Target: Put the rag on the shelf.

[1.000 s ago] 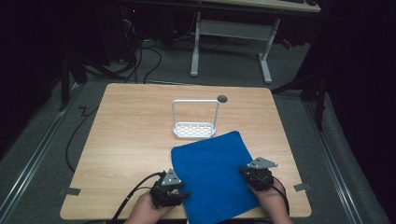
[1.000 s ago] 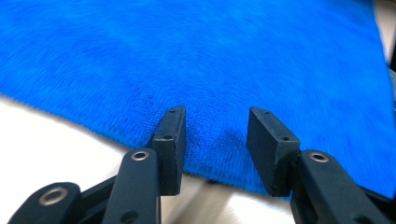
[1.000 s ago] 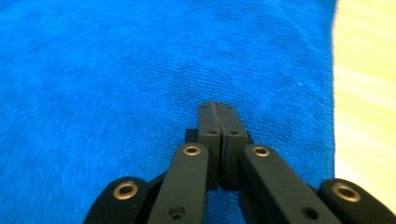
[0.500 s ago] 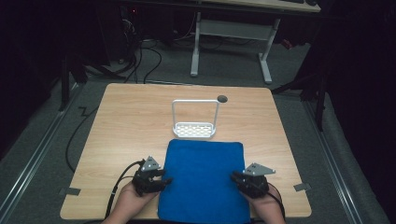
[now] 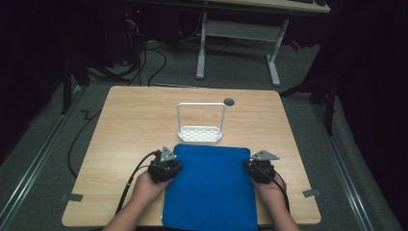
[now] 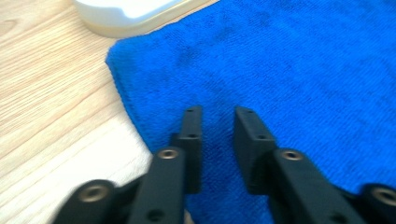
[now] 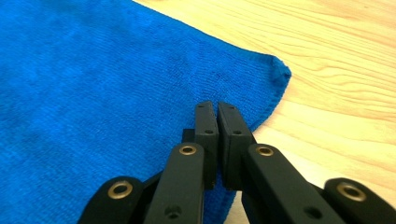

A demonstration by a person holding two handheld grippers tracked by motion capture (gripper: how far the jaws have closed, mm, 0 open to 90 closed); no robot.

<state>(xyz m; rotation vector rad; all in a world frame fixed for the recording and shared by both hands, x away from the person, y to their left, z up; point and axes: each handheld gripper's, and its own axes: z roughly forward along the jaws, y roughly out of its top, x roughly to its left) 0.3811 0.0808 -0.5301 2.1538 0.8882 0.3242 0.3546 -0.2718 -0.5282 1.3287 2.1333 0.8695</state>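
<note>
Blue towel (image 5: 210,185) spread flat on table (image 5: 125,125), touching white rack (image 5: 201,126). Left gripper (image 6: 217,122) slightly parted over towel edge. Right gripper (image 7: 217,116) pinched on towel's opposite edge.

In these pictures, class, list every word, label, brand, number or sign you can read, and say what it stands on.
None: no readable text on the blue cloth, the white rack, the wooden table, the left gripper or the right gripper.
</note>
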